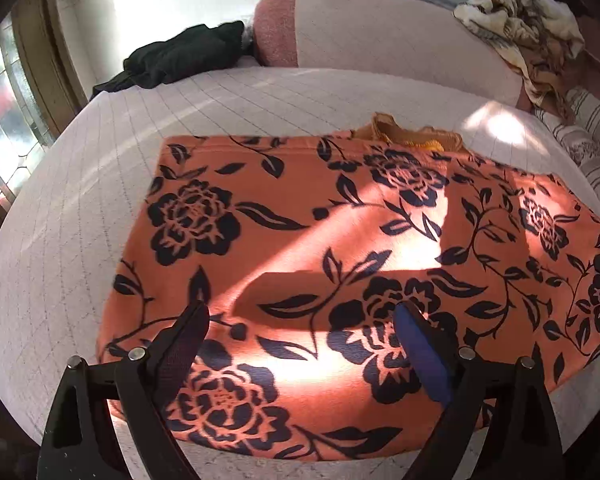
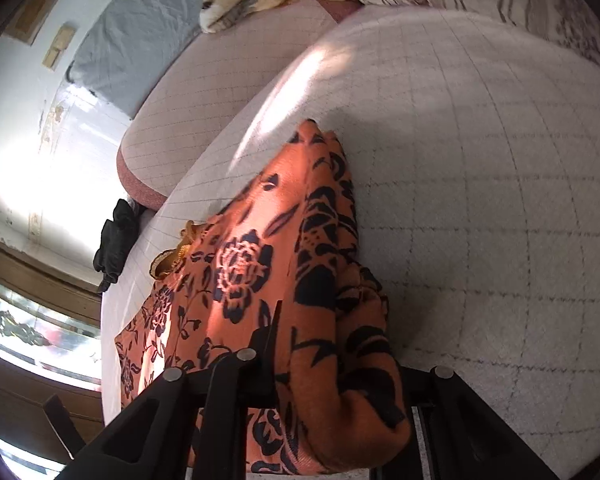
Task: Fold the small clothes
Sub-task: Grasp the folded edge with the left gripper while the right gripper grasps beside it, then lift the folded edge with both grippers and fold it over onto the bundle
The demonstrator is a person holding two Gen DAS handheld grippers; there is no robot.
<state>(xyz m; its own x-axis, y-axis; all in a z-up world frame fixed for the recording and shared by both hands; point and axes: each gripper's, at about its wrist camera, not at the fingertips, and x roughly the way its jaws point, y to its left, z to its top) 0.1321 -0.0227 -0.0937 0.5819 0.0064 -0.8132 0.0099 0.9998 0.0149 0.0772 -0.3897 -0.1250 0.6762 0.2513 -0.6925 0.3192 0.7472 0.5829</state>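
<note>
Right tongs (image 2: pixel 320 380) pinch orange floral garment (image 2: pixel 260 280), angled downward.

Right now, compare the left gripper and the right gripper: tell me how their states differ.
The left gripper has its jaws spread wide with nothing between them, hovering above the flat orange floral garment; the right gripper has its jaws closed on a bunched edge of it. Left sees cloth lying smooth; right sees it gathered and raised. Both point down at the quilted bed.
</note>
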